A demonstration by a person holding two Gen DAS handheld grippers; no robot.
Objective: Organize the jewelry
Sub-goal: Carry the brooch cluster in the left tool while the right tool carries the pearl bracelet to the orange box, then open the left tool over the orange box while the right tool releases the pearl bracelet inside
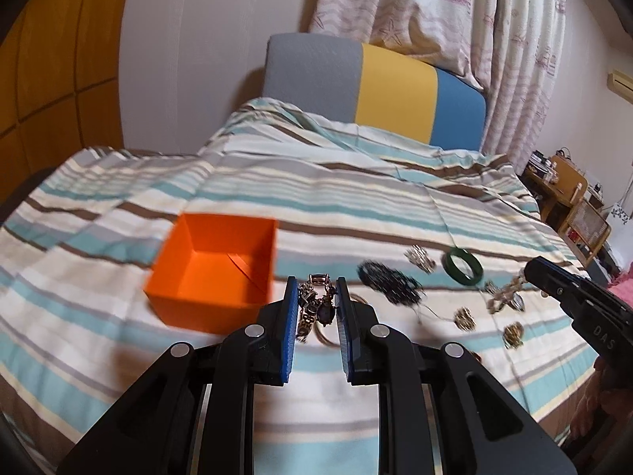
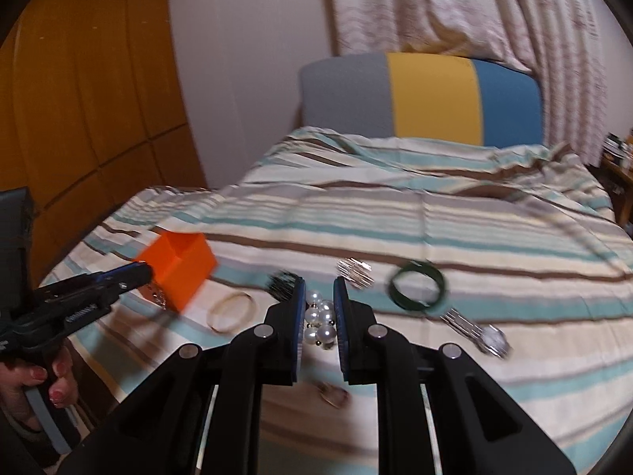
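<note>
My left gripper (image 1: 316,283) is shut on a gold chain bracelet with dark purple stones (image 1: 316,308), held above the bed just right of the open orange box (image 1: 213,269). The right wrist view shows that gripper (image 2: 142,272) at the box's (image 2: 178,273) near side, the chain (image 2: 158,297) dangling below it. My right gripper (image 2: 319,285) is shut on a cluster of white pearls (image 2: 320,322). Seen from the left wrist, it (image 1: 528,273) hangs at the right with the pearl piece (image 1: 502,297) trailing down.
On the striped bedspread (image 2: 474,237) lie a green bangle (image 2: 419,289), a thin gold bangle (image 2: 231,310), a silver watch (image 2: 490,338), a silver piece (image 2: 354,271), a black piece (image 1: 389,281) and small gold pieces (image 1: 465,318). A hand (image 2: 59,380) holds the left tool.
</note>
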